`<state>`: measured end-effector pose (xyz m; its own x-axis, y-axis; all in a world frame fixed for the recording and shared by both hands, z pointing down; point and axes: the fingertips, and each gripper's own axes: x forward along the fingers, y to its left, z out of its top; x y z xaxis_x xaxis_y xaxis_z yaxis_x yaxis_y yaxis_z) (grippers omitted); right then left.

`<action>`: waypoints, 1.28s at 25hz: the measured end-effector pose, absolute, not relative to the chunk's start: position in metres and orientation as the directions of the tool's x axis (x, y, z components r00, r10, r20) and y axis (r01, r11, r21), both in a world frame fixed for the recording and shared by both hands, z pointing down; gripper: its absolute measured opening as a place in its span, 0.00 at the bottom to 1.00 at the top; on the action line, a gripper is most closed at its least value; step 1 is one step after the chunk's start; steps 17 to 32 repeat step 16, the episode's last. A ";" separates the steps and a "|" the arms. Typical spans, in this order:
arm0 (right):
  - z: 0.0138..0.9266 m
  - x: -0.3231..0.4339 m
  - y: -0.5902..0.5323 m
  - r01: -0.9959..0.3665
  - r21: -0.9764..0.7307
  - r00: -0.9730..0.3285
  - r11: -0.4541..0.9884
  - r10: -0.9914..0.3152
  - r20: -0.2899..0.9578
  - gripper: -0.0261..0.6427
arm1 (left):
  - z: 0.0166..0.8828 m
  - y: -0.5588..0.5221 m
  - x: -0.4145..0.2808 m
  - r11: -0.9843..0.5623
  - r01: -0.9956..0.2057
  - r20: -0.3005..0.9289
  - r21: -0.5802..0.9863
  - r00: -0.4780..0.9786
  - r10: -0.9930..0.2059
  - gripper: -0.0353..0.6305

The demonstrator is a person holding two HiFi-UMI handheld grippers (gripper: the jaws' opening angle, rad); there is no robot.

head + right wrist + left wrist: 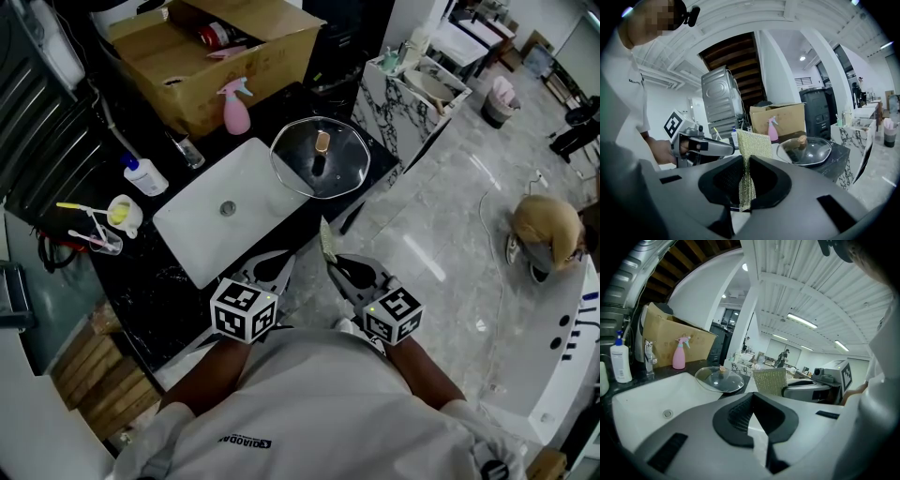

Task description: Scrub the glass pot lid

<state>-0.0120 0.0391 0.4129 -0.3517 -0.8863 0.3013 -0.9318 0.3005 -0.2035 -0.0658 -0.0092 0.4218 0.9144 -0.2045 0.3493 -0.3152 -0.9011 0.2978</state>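
The glass pot lid (321,157) with a cork knob lies on the black counter (164,272), its rim over the far right corner of the white sink (202,234). Both grippers hover close to my body, short of the lid. My right gripper (339,269) is shut on a gold-green mesh scouring pad (327,242), which stands up from the jaws (752,145). My left gripper (274,270) is shut and holds nothing. The lid appears ahead in the left gripper view (719,379) and to the right in the right gripper view (806,151).
A pink spray bottle (234,108) and an open cardboard box (220,52) stand behind the sink. A white pump bottle (145,175), a tap (187,150) and a cup with brushes (122,214) line the sink's left side. A marble-patterned stand (412,94) sits right of the counter.
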 end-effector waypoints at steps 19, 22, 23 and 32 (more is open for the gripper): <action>0.410 -0.011 0.038 -0.935 -0.204 -0.340 0.289 -0.893 0.293 0.15 | 0.418 -0.011 -0.068 -0.898 -0.321 0.337 0.300 0.917 -0.215 0.07; 0.410 -0.011 0.038 -0.935 -0.204 -0.340 0.289 -0.893 0.293 0.15 | 0.418 -0.011 -0.068 -0.898 -0.321 0.337 0.300 0.917 -0.215 0.07; 0.410 -0.011 0.038 -0.935 -0.204 -0.340 0.289 -0.893 0.293 0.15 | 0.418 -0.011 -0.068 -0.898 -0.321 0.337 0.300 0.917 -0.215 0.07; 0.410 -0.011 0.038 -0.935 -0.204 -0.340 0.289 -0.893 0.293 0.15 | 0.418 -0.011 -0.068 -0.898 -0.321 0.337 0.300 0.917 -0.215 0.07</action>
